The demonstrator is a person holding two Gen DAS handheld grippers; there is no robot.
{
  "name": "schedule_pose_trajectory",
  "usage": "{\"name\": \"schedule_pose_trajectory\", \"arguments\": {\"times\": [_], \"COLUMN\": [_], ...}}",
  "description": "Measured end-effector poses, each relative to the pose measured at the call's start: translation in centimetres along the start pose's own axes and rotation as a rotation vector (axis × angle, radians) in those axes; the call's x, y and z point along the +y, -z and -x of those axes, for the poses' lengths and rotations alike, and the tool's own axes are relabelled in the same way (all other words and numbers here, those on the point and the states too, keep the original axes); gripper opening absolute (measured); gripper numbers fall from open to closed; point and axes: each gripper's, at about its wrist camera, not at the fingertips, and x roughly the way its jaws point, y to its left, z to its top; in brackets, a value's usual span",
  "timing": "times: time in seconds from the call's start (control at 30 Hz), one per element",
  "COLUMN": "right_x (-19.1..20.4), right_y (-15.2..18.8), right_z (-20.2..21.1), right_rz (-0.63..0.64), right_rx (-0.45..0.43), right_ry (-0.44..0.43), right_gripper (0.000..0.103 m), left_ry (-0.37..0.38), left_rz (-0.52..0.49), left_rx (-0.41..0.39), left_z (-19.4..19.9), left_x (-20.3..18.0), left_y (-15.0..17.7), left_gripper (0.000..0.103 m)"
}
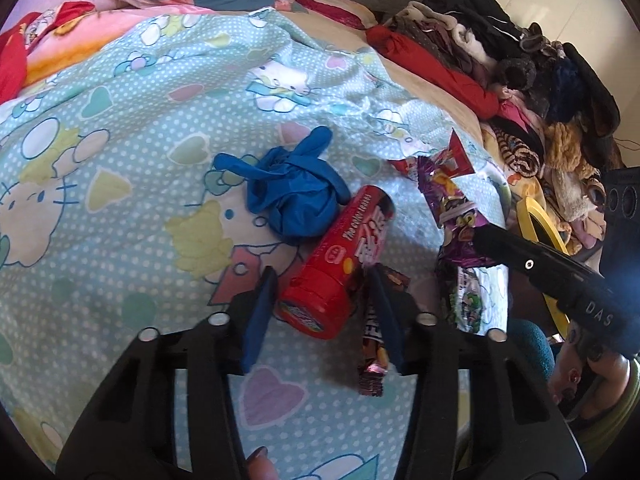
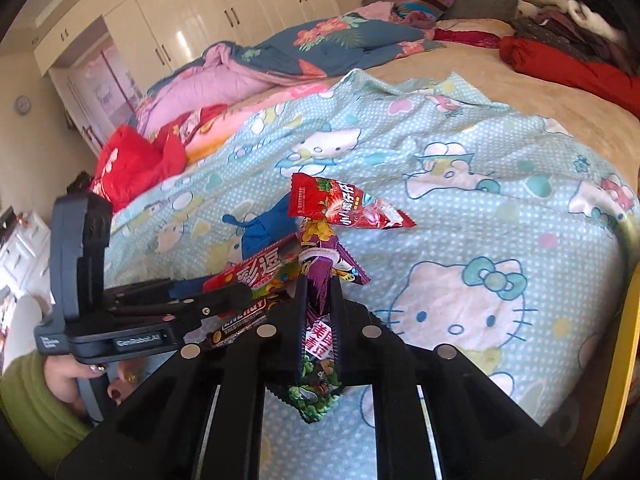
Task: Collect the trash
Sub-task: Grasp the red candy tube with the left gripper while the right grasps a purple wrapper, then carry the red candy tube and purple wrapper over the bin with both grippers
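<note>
Through your left wrist camera, your left gripper [image 1: 322,300] sits low over the blue cartoon-print bedsheet [image 1: 120,184]. Its jaws are partly open on either side of the capped end of a red candy tube [image 1: 340,264]; whether the blue pads [image 1: 260,312] actually press on the tube, you cannot tell from here. A dark snack bar wrapper [image 1: 374,364] lies against the right-hand pad. Just beyond the tube lies a crumpled blue glove [image 1: 292,192], touching its far end. To the right, your right gripper [image 1: 560,276] reaches in, with a purple snack wrapper [image 1: 456,200] and a red wrapper [image 1: 456,156] at its tip. A pile of clothes [image 1: 520,92] lines the far right of the bed.

Through your right wrist camera, your right gripper [image 2: 320,300] is clamped shut on the purple snack wrapper [image 2: 320,276], which stands up between the fingers with the red wrapper [image 2: 344,204] at its top. To the left, your left gripper [image 2: 224,300] is at the red candy tube [image 2: 256,272], held by a hand [image 2: 72,376] in a green sleeve [image 2: 32,404].
</note>
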Motion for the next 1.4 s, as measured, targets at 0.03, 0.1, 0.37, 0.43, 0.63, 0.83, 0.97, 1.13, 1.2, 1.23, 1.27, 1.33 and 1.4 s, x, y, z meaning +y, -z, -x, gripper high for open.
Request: {"name": "schedule_pose_trajectory", "arguments": {"times": [0.03,0.1,0.37,0.43,0.63,0.83,0.97,1.13,1.2,1.23,1.27,1.33,1.4], "right_x": [-0.1,-0.3,-1.1,-1.2,-1.2,-1.6,-1.9,-2.5,-3.0,-3.2,-3.3,-3.8,-4.1], "right_y": [0.1,0.2,0.2,0.2,-0.2,-0.5,-0.4,-0.5,-0.4,-0.5,-0.5,-0.5,-0.5], "right_z": [0.4,0.8,2.1,2.6,4.2,5.5,6.3,7.7,8.3,8.6,8.8,9.5,10.0], "right_rz": [-0.007,-0.016,-0.041,-0.043,-0.041,-0.047,-0.053,-0.059,-0.066,-0.072,-0.077,-0.087,-0.092], "right_rx": [-0.010,-0.022,-0.049,-0.059,-0.095,-0.125,-0.142,-0.166,-0.179,-0.186,-0.192,-0.205,-0.216], "right_ry": [0.001,0.000,-0.003,-0.008,-0.024,-0.020,-0.013,-0.001,0.006,0.007,0.010,0.018,0.023], "right_gripper": [0.011,0.010,0.010,0.010,0.010,0.010,0.010,0.010,0.010,0.010,0.010,0.010,0.010], "left_ry": [-0.004,-0.009,-0.003,-0.001,0.004,0.005,0.002,0.004,0.004,0.001,0.000,0.003,0.004], "left_rz": [-0.008,-0.019,-0.050,-0.057,-0.079,-0.103,-0.123,-0.125,-0.132,-0.140,-0.143,-0.141,-0.144], "left_rx": [-0.002,-0.007,-0.062,-0.081,-0.136,-0.165,-0.176,-0.201,-0.207,-0.207,-0.207,-0.207,-0.212], "left_z": [0.0,0.1,1.5,2.0,3.6,4.7,4.9,5.5,5.6,5.6,5.6,5.6,5.7], "left_x": [-0.2,-0.4,-2.1,-2.7,-4.3,-5.7,-6.8,-7.9,-8.4,-8.8,-9.1,-9.6,-10.0], "left_y": [0.0,0.0,-0.9,-1.2,-2.2,-2.7,-2.8,-3.0,-3.0,-3.1,-3.1,-3.1,-3.2], "left_gripper": [0.036,0.035,0.030,0.029,0.028,0.028,0.028,0.027,0.027,0.027,0.027,0.027,0.027]}}
